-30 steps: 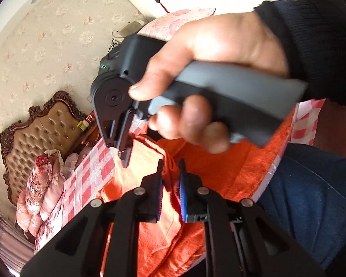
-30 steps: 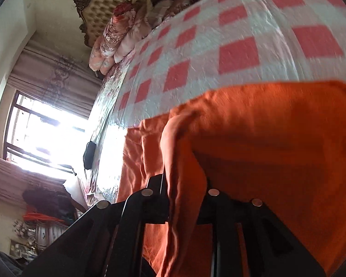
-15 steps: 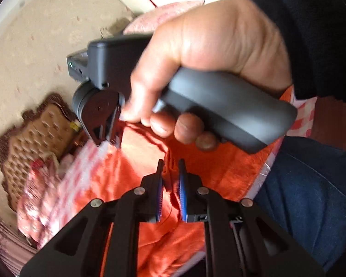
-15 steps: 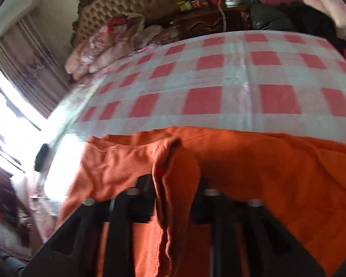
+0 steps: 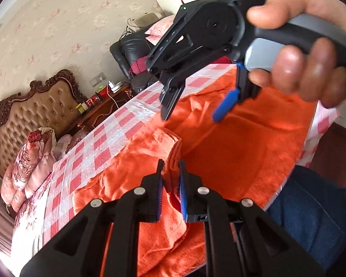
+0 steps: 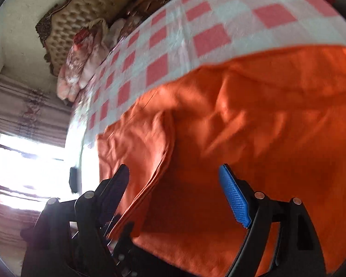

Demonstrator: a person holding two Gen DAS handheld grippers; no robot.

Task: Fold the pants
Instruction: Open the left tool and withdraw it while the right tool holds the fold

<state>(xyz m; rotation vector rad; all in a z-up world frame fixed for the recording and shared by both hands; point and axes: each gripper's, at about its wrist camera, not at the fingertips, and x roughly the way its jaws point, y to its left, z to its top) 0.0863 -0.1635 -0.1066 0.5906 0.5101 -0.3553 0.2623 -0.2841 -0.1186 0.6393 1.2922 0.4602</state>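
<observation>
Orange fleece pants (image 5: 242, 143) lie spread on the bed's near edge; they also fill the right wrist view (image 6: 253, 115). My left gripper (image 5: 170, 173) is shut on a bunched fold of the pants, low in the left wrist view. My right gripper (image 5: 191, 113) hangs just above the pants farther back, jaws apart and empty. In its own view the right gripper (image 6: 175, 180) is open, with a folded edge of the pants (image 6: 154, 173) lying between the spread fingers.
The bed has a pink and white checked cover (image 5: 99, 152) and a tufted headboard (image 5: 34, 115) with floral pillows (image 5: 27, 166). A wooden nightstand (image 5: 103, 106) and a black chair (image 5: 131, 50) stand beyond. The person's blue jeans (image 5: 311, 219) are at the right. A bright window (image 6: 23, 166) is at the left.
My right gripper has opened and let go of the pants fold it held. It has lifted and swung over the pants. My left gripper keeps its hold.
</observation>
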